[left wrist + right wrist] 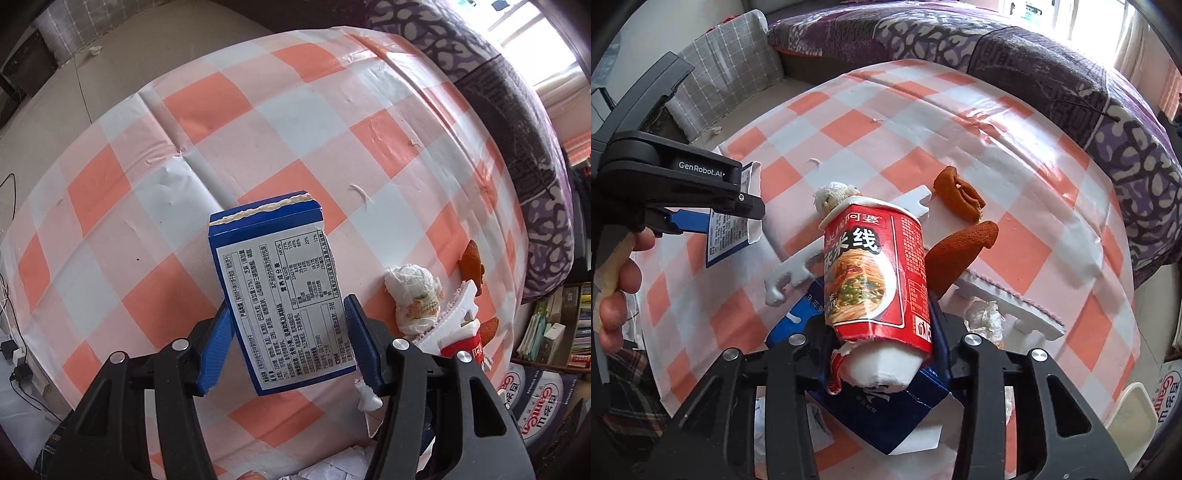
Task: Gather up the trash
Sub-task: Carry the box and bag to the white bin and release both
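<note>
Above the pink-and-white checked desk [258, 122], the left gripper [288, 343] has its fingers clamped on a blue-and-white cardboard box [275, 291], while the right gripper [882, 332] pinches a red paper noodle cup [877, 273] near its torn base. That soft cup could crush or slip free, and the tilted box could twist loose.

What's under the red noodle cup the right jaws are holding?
Under the noodle cup lie a dark blue carton and a white foam strip on the checked cloth. A crumpled tissue shows beyond its rim. What the cup itself covers cannot be seen.
</note>
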`<action>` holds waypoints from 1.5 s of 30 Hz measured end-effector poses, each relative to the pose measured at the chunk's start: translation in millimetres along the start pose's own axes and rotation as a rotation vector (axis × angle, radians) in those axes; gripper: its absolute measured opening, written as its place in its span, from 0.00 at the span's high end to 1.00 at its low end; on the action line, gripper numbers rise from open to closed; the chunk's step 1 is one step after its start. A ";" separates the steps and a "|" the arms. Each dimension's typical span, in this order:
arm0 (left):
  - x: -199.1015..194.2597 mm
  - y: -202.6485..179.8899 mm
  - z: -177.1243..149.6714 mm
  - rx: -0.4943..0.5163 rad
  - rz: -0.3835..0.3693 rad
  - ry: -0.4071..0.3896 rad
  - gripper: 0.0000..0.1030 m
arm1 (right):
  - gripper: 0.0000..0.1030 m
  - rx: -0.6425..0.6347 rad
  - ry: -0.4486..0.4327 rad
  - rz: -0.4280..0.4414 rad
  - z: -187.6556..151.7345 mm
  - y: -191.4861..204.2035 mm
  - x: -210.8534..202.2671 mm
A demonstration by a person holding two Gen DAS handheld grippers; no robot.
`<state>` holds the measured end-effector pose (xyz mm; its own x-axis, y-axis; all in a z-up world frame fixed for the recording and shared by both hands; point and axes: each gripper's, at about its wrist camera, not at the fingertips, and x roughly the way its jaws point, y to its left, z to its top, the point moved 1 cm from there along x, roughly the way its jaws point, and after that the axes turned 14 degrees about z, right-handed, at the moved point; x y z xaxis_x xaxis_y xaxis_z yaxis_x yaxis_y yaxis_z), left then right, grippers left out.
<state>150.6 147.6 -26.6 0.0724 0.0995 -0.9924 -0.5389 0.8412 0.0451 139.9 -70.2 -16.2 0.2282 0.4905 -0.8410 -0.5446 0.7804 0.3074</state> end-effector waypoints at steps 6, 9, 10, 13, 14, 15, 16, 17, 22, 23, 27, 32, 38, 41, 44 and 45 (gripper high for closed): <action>-23.6 -10.1 -5.2 0.014 -0.015 -0.101 0.44 | 0.66 0.050 -0.101 0.022 6.9 -3.2 -20.3; -41.0 -16.5 -6.0 0.031 -0.008 -0.187 0.44 | 0.66 0.069 -0.158 0.035 9.9 -4.1 -33.7; -46.7 -19.8 -7.0 0.037 -0.005 -0.217 0.44 | 0.66 0.073 -0.177 0.033 10.6 -4.2 -38.4; -63.2 -25.3 -11.3 0.051 -0.003 -0.299 0.44 | 0.66 0.087 -0.233 0.032 11.7 -4.7 -52.3; -68.7 -26.6 -12.9 0.054 -0.003 -0.325 0.44 | 0.66 0.088 -0.251 0.026 12.0 -4.7 -56.4; -72.6 -29.6 -13.4 0.056 -0.002 -0.349 0.44 | 0.66 0.089 -0.272 0.017 12.0 -4.6 -61.0; -77.9 -29.8 -14.8 0.058 0.000 -0.375 0.44 | 0.66 0.093 -0.290 0.011 11.7 -5.6 -64.5; -82.5 -30.6 -16.6 0.059 0.001 -0.400 0.44 | 0.65 0.098 -0.307 0.005 10.9 -6.4 -68.2; -103.5 -36.4 -27.0 0.059 0.016 -0.522 0.44 | 0.65 0.114 -0.380 -0.048 7.9 -10.5 -83.6; -107.4 -37.7 -29.2 0.060 0.019 -0.545 0.44 | 0.65 0.117 -0.391 -0.060 7.1 -11.7 -86.3; -120.6 -46.0 -40.4 0.072 0.024 -0.628 0.44 | 0.65 0.139 -0.437 -0.104 4.8 -16.5 -97.1; -134.3 -60.8 -60.1 0.116 0.035 -0.727 0.43 | 0.64 0.174 -0.481 -0.146 -1.6 -24.7 -110.6; -141.3 -83.1 -81.0 0.179 0.036 -0.783 0.43 | 0.64 0.212 -0.512 -0.175 -9.7 -36.3 -123.8; -142.5 -91.9 -88.5 0.201 0.025 -0.784 0.43 | 0.64 0.225 -0.516 -0.181 -14.2 -42.4 -130.0; -143.4 -100.8 -95.2 0.219 0.016 -0.784 0.43 | 0.63 0.234 -0.523 -0.197 -19.4 -47.3 -136.7; -143.6 -103.3 -97.9 0.225 0.013 -0.785 0.43 | 0.63 0.237 -0.526 -0.203 -21.4 -49.4 -139.6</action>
<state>113.8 -5.6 100.0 0.6791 0.3829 -0.6263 -0.3682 0.9158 0.1606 117.7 -185.5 76.5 0.7093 0.4011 -0.5796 -0.2673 0.9139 0.3054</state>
